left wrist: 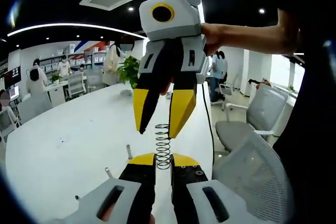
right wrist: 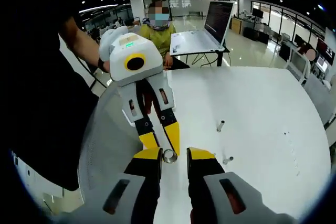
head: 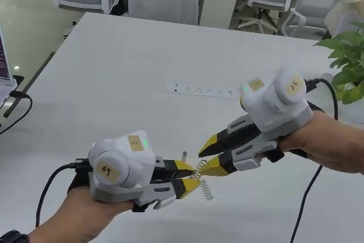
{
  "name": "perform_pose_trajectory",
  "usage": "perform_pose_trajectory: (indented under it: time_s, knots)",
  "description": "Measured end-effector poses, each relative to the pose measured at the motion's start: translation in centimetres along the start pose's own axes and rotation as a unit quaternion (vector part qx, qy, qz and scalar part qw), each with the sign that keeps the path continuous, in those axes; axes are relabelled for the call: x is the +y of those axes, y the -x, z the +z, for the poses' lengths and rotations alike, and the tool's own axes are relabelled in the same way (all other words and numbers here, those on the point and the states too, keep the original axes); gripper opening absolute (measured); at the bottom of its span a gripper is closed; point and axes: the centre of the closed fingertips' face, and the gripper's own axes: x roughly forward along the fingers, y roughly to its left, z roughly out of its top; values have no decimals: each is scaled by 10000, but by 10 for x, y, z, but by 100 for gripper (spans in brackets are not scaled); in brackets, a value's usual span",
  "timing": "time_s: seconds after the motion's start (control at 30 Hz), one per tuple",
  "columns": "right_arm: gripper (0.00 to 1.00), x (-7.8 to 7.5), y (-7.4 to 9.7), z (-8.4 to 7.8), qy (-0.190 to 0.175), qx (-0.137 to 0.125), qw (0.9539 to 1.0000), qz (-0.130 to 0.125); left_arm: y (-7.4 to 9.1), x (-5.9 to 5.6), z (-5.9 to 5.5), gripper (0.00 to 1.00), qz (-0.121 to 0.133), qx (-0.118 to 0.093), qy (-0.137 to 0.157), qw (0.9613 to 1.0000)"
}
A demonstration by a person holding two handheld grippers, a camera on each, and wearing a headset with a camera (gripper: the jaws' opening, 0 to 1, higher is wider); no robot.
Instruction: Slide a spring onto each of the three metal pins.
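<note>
Here left gripper [left wrist: 163,160] pinches spring [left wrist: 163,141]; right gripper [left wrist: 157,133] straddles it

Slim coil spring [head: 202,181], tilted, beside upright pin [head: 184,155]

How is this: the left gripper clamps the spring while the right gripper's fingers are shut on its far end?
Not shut: the left gripper view shows the right gripper's fingers open beside the spring's far end. The left gripper does clamp it.

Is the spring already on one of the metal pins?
No, the left gripper pinches the spring between its jaws, apart from the bare pins.
</note>
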Motion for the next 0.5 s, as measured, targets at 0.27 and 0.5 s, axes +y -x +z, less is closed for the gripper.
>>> perform_pose_trajectory:
  time_s: [0.27, 0.5]
  knots:
    - [16, 5, -5, -4, 238, 256, 9992, 199, 1, 0, 4, 2, -67, -33, -53, 10000]
    - [13, 9, -9, -8, 366, 404, 9980, 306, 3, -2, 6, 2, -134, -63, -99, 9998]
